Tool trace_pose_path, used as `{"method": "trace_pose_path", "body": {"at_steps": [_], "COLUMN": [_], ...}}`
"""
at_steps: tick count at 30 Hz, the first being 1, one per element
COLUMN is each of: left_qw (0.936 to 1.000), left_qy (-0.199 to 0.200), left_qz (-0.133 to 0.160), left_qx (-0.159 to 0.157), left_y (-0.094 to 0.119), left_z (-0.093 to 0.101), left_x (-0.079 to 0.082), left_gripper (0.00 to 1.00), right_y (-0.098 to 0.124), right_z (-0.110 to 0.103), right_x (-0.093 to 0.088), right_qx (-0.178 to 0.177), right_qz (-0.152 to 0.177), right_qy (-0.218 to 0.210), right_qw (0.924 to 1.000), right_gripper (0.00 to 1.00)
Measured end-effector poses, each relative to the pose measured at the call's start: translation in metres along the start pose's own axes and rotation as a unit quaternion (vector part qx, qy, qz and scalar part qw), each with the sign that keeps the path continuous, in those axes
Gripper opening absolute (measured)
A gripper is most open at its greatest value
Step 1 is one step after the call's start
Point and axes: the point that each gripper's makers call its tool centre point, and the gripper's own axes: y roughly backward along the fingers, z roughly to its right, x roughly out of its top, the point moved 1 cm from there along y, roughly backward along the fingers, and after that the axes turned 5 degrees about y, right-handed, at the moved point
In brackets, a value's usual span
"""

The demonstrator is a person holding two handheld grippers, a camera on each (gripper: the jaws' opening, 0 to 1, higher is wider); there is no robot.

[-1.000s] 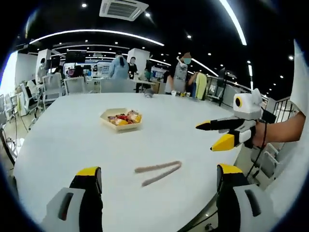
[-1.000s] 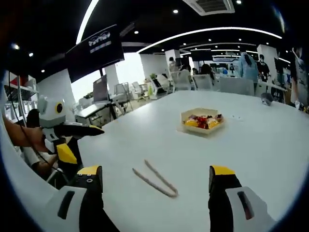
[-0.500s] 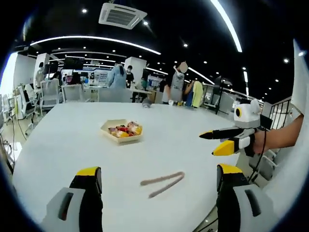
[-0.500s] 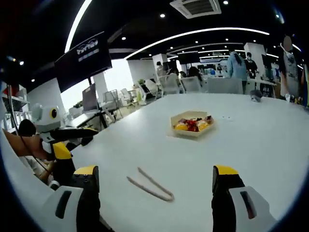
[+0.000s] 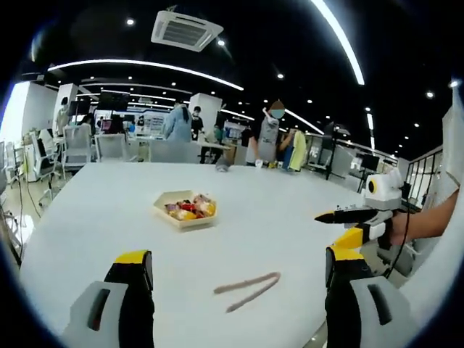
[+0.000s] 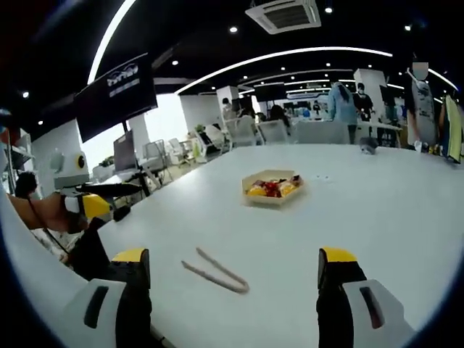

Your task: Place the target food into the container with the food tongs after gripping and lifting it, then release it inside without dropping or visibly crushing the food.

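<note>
Beige V-shaped food tongs (image 5: 246, 291) lie flat on the white worktop (image 5: 87, 217), well short of the beige hexagonal paper tray of mixed food (image 5: 190, 221). Left tongs (image 5: 235, 259) and right tongs (image 6: 232, 255) both gape, empty. Suggest grabbing the utensil near its joined end, then squeezing gently.

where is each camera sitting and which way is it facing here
Left gripper view: rides on the left gripper, facing across the white table at the tongs and food tray; its open jaws rise at the bottom, and the right gripper and the person's forearm enter from the right.
Right gripper view: rides on the right gripper, facing the same table from the other side; the left gripper enters from the left.
Shared: table, tongs, tray.
</note>
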Motion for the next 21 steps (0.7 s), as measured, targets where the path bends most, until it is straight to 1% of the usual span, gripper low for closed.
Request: {"method": "trace_pose_path", "body": {"at_steps": [3, 5, 6, 8, 9, 13, 15, 17, 19, 21], "left_qw": [1.0000, 1.0000, 0.9999, 0.9999, 0.9999, 0.9998, 0.9997, 0.9996, 0.9998, 0.9997], "left_qy": [0.000, -0.001, -0.001, 0.004, 0.007, 0.010, 0.011, 0.002, 0.005, 0.012], "left_qz": [-0.002, -0.010, -0.011, -0.010, -0.011, -0.010, -0.020, -0.024, -0.012, -0.009], "left_qx": [-0.003, 0.000, 0.003, 0.006, 0.008, 0.011, 0.010, 0.013, 0.016, 0.017], "left_y": [-0.001, -0.001, 0.001, 0.003, 0.004, 0.005, 0.005, 0.008, 0.009, 0.009], "left_z": [0.007, 0.008, 0.009, 0.011, 0.012, 0.016, 0.017, 0.019, 0.017, 0.017], "left_x": [-0.004, -0.008, -0.010, -0.013, -0.014, -0.019, -0.023, -0.020, -0.018, -0.018], "left_gripper": [0.99, 0.99, 0.99, 0.99, 0.99, 0.99, 0.99, 0.99, 0.99, 0.99], "right_y": [0.002, 0.003, 0.004, 0.005, 0.006, 0.012, 0.012, 0.011, 0.009, 0.009], "right_z": [0.005, 0.008, 0.007, 0.007, 0.006, 0.007, 0.009, 0.006, 0.002, 0.000], "right_x": [0.000, -0.001, 0.000, -0.001, -0.004, -0.004, -0.005, -0.007, -0.009, -0.010], "right_qx": [-0.001, -0.001, 0.003, 0.006, 0.009, 0.009, 0.005, 0.005, 0.013, 0.017], "right_qz": [0.007, 0.005, 0.011, 0.006, -0.004, 0.005, 0.006, 0.002, -0.002, -0.004], "right_qy": [0.002, -0.001, 0.000, 0.002, 0.003, 0.001, -0.001, -0.003, 0.003, 0.007], "right_qw": [1.0000, 1.0000, 0.9999, 1.0000, 1.0000, 0.9999, 1.0000, 1.0000, 0.9999, 0.9998], "right_gripper": [0.98, 0.97, 0.97, 0.97, 0.97, 0.97, 0.97, 0.97, 0.97, 0.97]}}
